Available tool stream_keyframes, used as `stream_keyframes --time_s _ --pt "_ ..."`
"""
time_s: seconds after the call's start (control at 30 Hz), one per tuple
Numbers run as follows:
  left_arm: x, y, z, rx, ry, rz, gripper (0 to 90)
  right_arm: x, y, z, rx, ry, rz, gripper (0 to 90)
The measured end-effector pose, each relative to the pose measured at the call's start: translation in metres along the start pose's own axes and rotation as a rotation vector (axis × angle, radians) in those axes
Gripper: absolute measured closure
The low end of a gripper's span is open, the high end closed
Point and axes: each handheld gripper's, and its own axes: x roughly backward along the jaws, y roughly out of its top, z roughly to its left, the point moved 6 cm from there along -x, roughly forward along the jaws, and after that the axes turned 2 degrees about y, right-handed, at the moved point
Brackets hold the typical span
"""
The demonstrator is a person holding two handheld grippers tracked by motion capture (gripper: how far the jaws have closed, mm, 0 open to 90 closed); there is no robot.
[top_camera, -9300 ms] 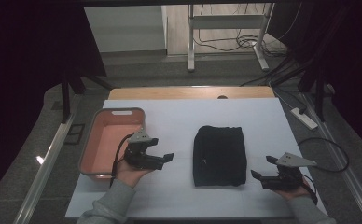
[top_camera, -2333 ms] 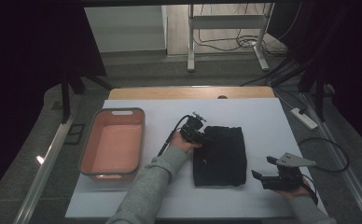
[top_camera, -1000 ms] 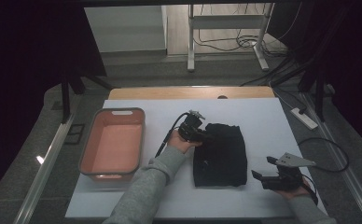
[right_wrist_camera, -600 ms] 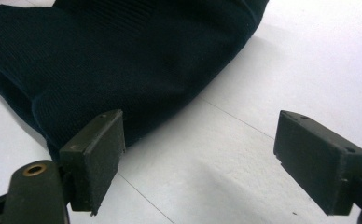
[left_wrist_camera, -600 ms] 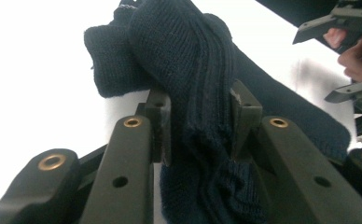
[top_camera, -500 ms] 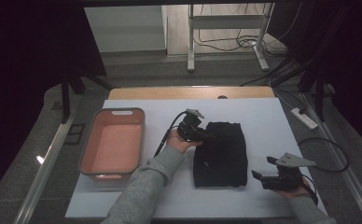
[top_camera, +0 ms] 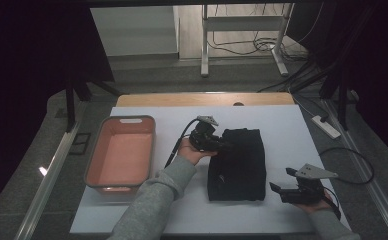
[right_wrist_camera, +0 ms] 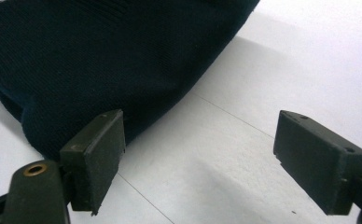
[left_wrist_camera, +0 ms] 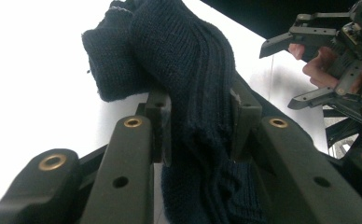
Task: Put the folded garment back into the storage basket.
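While our left gripper (left_wrist_camera: 200, 121) pinches a fold of the dark knit sweater (top_camera: 237, 162) beside the pink tray (top_camera: 120, 182), our right gripper (right_wrist_camera: 200, 158) spread wide, near the sweater's corner

A white table (top_camera: 292, 125) with a wooden strip along its far edge carries 2 things: a pink tub (top_camera: 122, 154) at the left and a folded dark knitted garment (top_camera: 237, 165) near the middle.
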Motion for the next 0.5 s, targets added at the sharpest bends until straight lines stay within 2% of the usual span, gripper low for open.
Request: stream_keyframes --time_s 0.2,0.5 --pt "0.0035 0.0025 -0.0048 -0.024 -0.006 -0.010 67.4 -0.0001 0.0000 0.0000 0.001 0.000 0.001 17.3" --pt "0.0034 0.0019 -0.0053 -0.026 0.003 -0.002 67.3 -0.0002 -0.0002 -0.0001 0.001 0.000 0.002 17.3"
